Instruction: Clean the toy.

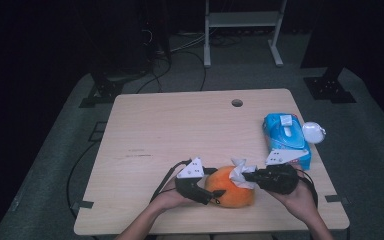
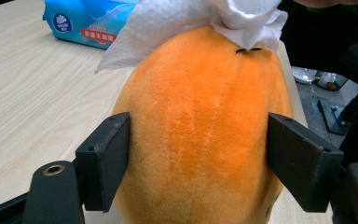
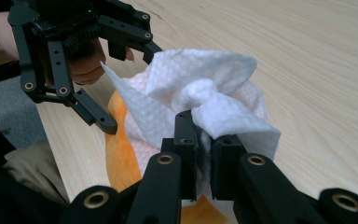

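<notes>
Near the front edge of the bench, the orange plush toy lies on its side, its long axis running left to right. The left claw straddles the toy's left end, jaws clamped against both flanks in the left gripper view. The toy's stitched end points right, where a white paper towel is draped over it. The right claw is clenched on a bunched fold of that towel. Whether the towel touches the bench is hard to tell. Farther right lies a blue wipes pack.
</notes>
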Motion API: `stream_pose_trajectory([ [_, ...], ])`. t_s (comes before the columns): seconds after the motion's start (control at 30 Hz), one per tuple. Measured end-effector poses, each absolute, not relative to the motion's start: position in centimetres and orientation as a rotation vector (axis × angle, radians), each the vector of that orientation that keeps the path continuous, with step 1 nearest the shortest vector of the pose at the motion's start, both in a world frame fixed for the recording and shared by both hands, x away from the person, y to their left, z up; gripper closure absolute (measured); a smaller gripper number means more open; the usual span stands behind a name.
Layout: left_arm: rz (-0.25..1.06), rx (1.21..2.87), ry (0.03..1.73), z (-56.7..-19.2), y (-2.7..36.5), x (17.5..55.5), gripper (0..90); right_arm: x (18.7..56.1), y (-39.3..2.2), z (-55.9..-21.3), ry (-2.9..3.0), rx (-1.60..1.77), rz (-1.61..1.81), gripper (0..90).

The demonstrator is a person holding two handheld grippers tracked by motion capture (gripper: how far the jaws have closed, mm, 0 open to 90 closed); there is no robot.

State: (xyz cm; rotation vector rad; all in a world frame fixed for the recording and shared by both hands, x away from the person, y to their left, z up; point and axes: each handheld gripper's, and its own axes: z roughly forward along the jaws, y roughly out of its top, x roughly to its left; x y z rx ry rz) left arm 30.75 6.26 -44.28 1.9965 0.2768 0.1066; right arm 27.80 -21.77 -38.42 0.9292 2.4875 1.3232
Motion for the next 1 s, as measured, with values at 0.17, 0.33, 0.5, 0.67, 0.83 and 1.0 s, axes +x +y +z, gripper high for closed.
stream_pose_trajectory([
  [0.17,0.098,1.967,0.277,-43.7,6.1,30.8,17.4,27.5,-21.0,-38.4,2.487,0.893,1.331,82.8],
  [0.33,0.084,1.970,0.273,-43.7,6.2,31.0,25.2,27.3,-20.3,-38.4,2.502,0.853,1.342,82.8],
  [0.5,0.074,1.978,0.302,-43.9,6.4,31.2,29.7,27.8,-21.2,-38.6,2.496,0.896,1.317,82.6],
  [0.67,0.072,1.967,0.338,-44.1,6.7,31.4,29.2,27.5,-21.7,-38.1,2.475,0.900,1.319,82.6],
  [0.83,0.076,1.961,0.362,-44.2,6.7,31.4,28.8,26.8,-20.7,-37.3,2.492,0.822,1.353,82.6],
  [1.0,0.075,1.960,0.362,-44.0,6.5,31.2,28.4,27.6,-21.6,-38.2,2.514,0.876,1.329,81.6],
])
